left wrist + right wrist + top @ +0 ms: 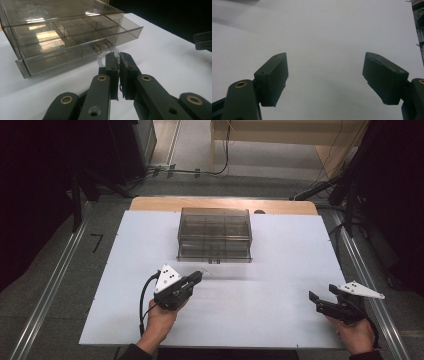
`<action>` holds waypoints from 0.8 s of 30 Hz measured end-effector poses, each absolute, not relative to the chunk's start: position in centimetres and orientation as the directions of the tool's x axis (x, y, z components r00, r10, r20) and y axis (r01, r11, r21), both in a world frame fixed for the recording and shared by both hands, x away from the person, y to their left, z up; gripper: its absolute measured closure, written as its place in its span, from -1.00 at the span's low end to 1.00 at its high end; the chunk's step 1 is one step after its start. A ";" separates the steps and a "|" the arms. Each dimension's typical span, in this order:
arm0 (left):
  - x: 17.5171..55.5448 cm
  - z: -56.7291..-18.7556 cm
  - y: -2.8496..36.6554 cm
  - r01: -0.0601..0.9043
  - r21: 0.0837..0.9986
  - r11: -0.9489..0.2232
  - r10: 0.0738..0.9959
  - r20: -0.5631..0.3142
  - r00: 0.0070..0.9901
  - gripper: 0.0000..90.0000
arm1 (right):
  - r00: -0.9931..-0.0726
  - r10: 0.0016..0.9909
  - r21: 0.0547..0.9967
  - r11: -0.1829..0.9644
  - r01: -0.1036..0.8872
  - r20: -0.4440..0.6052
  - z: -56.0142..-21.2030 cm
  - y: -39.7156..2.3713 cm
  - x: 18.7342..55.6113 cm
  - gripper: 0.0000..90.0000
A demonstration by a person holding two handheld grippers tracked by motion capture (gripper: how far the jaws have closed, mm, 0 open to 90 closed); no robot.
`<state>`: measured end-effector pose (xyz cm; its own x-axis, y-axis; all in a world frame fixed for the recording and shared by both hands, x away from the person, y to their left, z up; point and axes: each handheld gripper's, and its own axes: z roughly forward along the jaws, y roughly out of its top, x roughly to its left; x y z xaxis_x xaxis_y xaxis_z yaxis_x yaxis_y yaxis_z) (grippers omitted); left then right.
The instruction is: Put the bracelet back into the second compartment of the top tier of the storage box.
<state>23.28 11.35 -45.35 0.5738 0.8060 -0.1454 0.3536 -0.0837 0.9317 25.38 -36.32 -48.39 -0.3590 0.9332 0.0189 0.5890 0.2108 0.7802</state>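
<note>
A smoky clear organiser box [215,235] [62,30] stands at the back middle of the white table [280,270]. Its drawer [82,50] is pulled out a little and shows several divided compartments. My left gripper [199,276] [118,55] sits just in front of the drawer's handle [101,47]. Its jaws are shut on a small clear beaded ring [100,59] [209,271], which curls out to the left of the fingertips. My right gripper [321,292] [324,65] hovers open over bare table at the front right, nothing between its fingers.
The table's wooden back edge [150,203] shows behind the box. Metal rails [55,285] run along the floor on both sides. Cables [200,171] and dark stands [345,190] lie beyond the table.
</note>
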 end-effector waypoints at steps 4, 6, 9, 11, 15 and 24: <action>23.5 -45.1 11.3 0.342 0.937 -0.074 0.805 -0.147 0.575 0.92 | -0.359 0.933 0.780 0.212 0.589 0.018 -48.4 -36.3 25.4 -0.58; 23.6 -45.1 11.3 0.337 0.939 -0.070 0.804 -0.147 0.576 0.92 | -0.359 0.933 0.780 0.212 0.589 0.018 -48.4 -36.3 25.4 -0.58; 23.7 -44.9 11.2 0.331 0.942 -0.065 0.804 -0.147 0.576 0.92 | -0.360 0.933 0.780 0.213 0.589 0.017 -48.4 -36.3 25.4 -0.58; 23.8 -44.9 11.2 0.326 0.943 -0.062 0.805 -0.146 0.575 0.92 | -0.360 0.933 0.780 0.213 0.589 0.017 -48.4 -36.3 25.4 -0.58; 24.0 -44.7 11.1 0.315 0.947 -0.055 0.805 -0.145 0.576 0.92 | -0.359 0.933 0.780 0.212 0.589 0.017 -48.4 -36.3 25.4 -0.58; 24.4 -44.5 10.9 0.304 0.952 -0.041 0.806 -0.148 0.573 0.92 | -0.358 0.933 0.778 0.212 0.591 0.018 -48.5 -36.3 25.5 -0.58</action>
